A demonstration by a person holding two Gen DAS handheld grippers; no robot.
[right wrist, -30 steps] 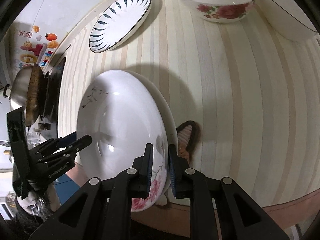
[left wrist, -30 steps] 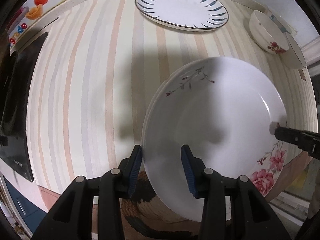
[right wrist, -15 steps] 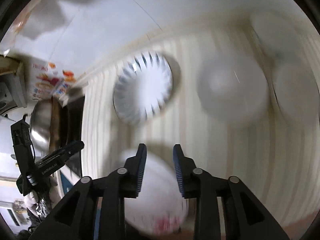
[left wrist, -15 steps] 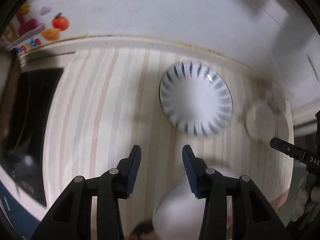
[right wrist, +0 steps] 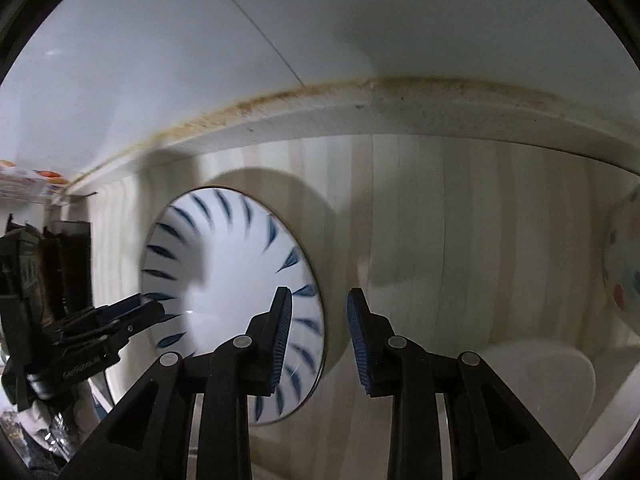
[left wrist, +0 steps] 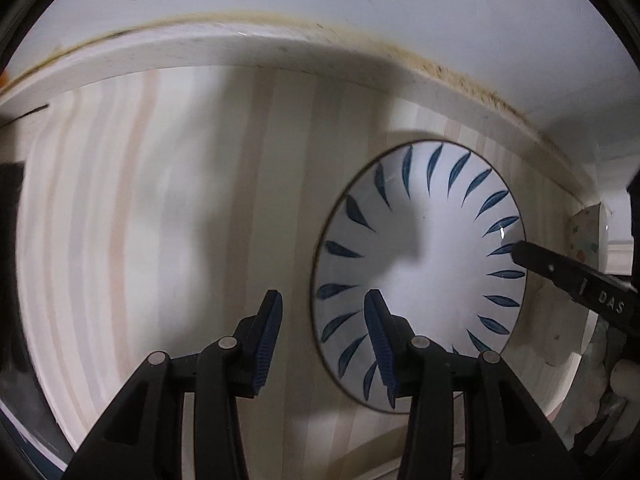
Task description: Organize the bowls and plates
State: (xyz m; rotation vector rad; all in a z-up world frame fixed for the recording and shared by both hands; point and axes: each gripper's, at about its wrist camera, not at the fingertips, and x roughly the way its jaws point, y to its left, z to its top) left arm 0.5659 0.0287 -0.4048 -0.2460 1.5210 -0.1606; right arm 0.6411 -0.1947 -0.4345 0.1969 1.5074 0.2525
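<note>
Grippers: two. Left gripper (left wrist: 323, 304), black with blue ribbed pads, jaws parted and empty, above the striped counter (left wrist: 160, 220) just left of the plate's rim, its right-hand finger overlapping the rim in its own view. Right gripper (right wrist: 318, 310), same make, jaws parted and empty, its left-hand finger over the plate's right edge; the plate's rim and bare stripes show through the gap.

Plates: one, white with blue leaf marks around the rim (left wrist: 420, 264), lying flat on the counter between the two grippers, near the back ledge (left wrist: 240, 52); shadow falls across its middle.

Bowls: one with coloured flecks (right wrist: 626, 256), cut off at the right edge of the right wrist view, pattern blurred. One further plain white dish (right wrist: 536, 380) lower right, partly hidden behind the gripper frame; plate or bowl cannot be told.

Wall (right wrist: 360, 20): one, pale, behind the ledge
</note>
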